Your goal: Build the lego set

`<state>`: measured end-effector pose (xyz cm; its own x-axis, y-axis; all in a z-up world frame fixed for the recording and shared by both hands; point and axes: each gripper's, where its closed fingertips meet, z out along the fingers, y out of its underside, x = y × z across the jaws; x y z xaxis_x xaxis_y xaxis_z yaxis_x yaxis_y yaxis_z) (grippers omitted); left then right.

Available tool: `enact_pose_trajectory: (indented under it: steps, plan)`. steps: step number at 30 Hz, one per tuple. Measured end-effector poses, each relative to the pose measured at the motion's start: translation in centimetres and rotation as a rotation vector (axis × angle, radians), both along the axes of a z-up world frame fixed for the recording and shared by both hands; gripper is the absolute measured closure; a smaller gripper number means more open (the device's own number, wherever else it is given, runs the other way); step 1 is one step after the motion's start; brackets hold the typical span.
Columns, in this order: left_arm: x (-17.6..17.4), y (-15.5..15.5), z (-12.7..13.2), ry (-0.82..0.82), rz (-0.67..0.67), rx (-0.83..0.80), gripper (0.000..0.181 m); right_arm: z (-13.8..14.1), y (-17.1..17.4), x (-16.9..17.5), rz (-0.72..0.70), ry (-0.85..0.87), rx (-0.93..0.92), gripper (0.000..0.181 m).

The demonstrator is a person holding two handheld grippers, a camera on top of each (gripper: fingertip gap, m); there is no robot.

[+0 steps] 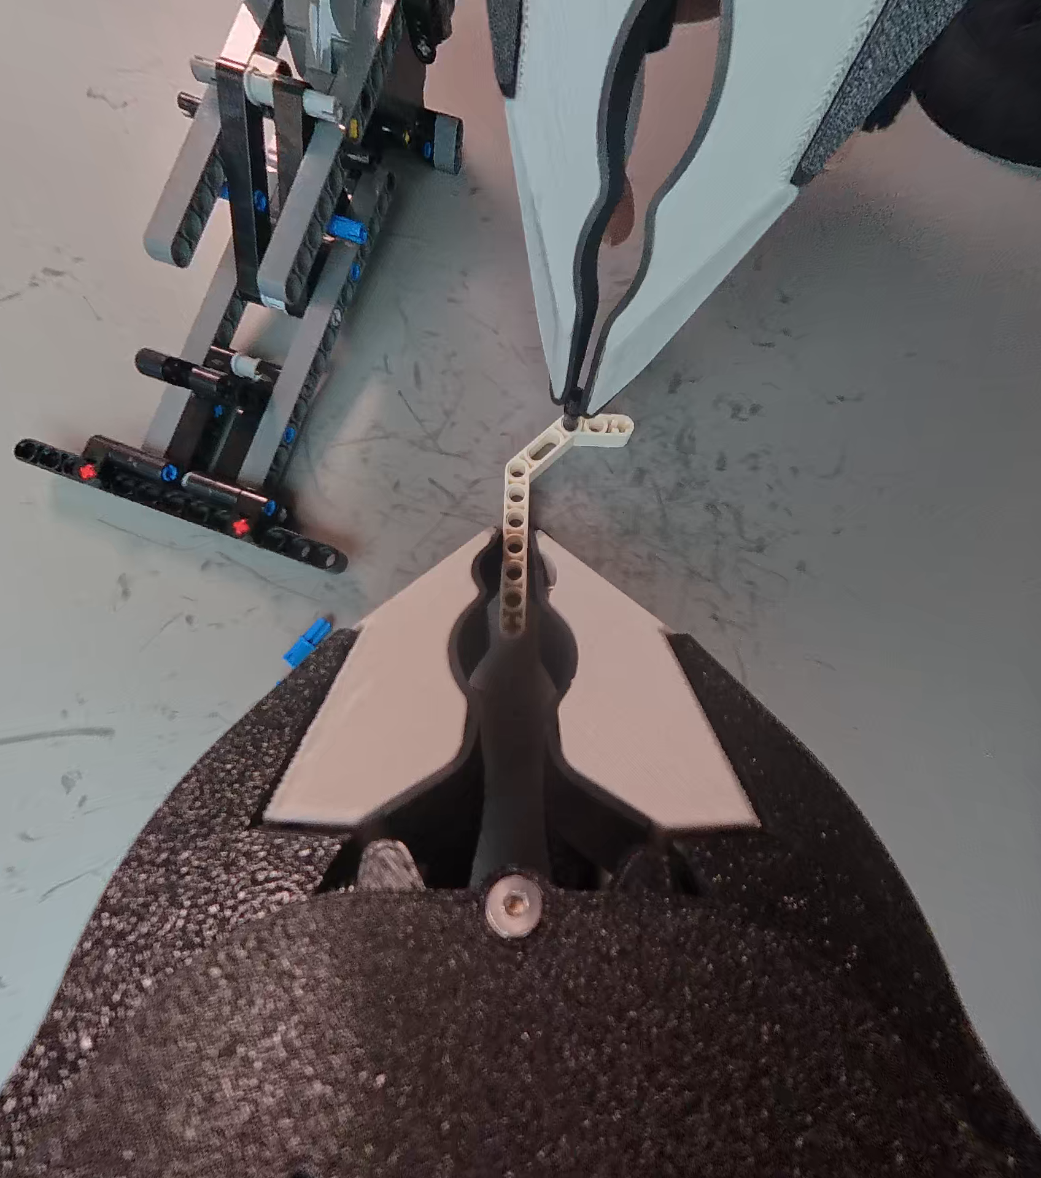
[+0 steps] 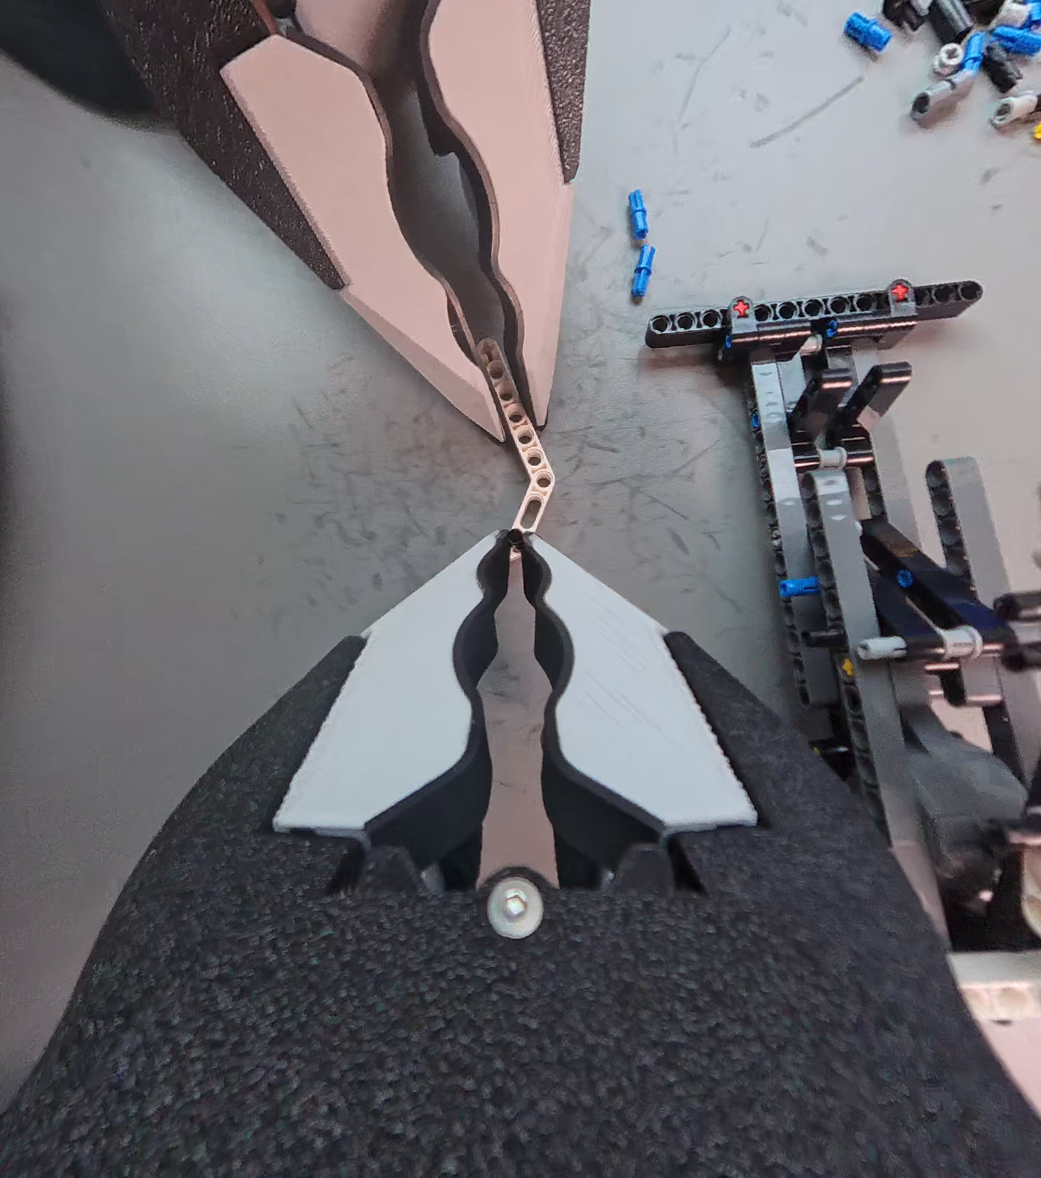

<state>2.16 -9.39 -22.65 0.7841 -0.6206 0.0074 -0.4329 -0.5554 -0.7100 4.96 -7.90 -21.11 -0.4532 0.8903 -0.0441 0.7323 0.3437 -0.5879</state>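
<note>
Two sets of tongs meet tip to tip above the desk [image 1: 888, 510], joined by a bent beam [image 1: 521, 510]: the left tongs [image 1: 515, 542] grip its long straight arm, while the right tongs [image 1: 575, 401], coming from the opposite side, pinch a small pin [image 1: 572, 408] at the beam's far bend. In the left wrist view, the partly built model [image 1: 250, 287] lies on the desk to the left of the beam, with a loose connector [image 1: 307, 640] just beside the left tongs. In the right wrist view, two loose pins [image 2: 640, 245] lie between the left tongs and the model, and a scatter of spare parts [image 2: 1002, 57] sits beyond the model in the far right corner.
</note>
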Motion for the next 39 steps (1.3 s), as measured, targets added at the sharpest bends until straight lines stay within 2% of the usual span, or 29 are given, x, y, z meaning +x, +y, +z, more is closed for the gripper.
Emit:
enact_pose_trajectory:
  steps: [1,5,9,11,14,19,28,37,39]
  plan:
    - [0.0,0.0,0.0,0.0,0.006,-0.002,0.174,0.0,0.0,0.0,-0.027,0.017,0.001,0.178]
    - [0.0,0.0,0.0,-0.006,0.019,-0.005,0.174,0.1,0.0,-0.1,-0.164,0.073,-0.018,0.178]
    - [0.0,0.0,0.0,0.005,0.021,0.0,0.174,0.1,-0.1,0.0,-0.323,0.098,-0.122,0.178]
    - [0.0,0.0,0.0,0.003,0.021,-0.001,0.174,0.1,0.0,0.0,-0.356,0.1,-0.118,0.178]
    - [0.0,0.0,0.0,-0.003,0.02,-0.003,0.174,0.1,-0.1,0.2,-0.301,0.099,-0.04,0.178]
    - [0.0,0.0,0.0,0.004,0.012,0.002,0.174,0.0,0.3,0.3,-0.107,0.03,0.171,0.179]
    - [0.0,0.0,0.0,0.007,0.006,0.009,0.174,-0.3,-0.1,-0.3,0.125,-0.163,0.307,0.178]
    - [0.0,0.0,0.0,0.001,0.007,0.003,0.174,-0.4,0.1,0.4,0.043,-0.164,0.149,0.178]
    - [0.0,0.0,0.0,0.001,0.007,0.002,0.174,-1.7,0.2,1.4,0.06,-0.186,0.184,0.181]
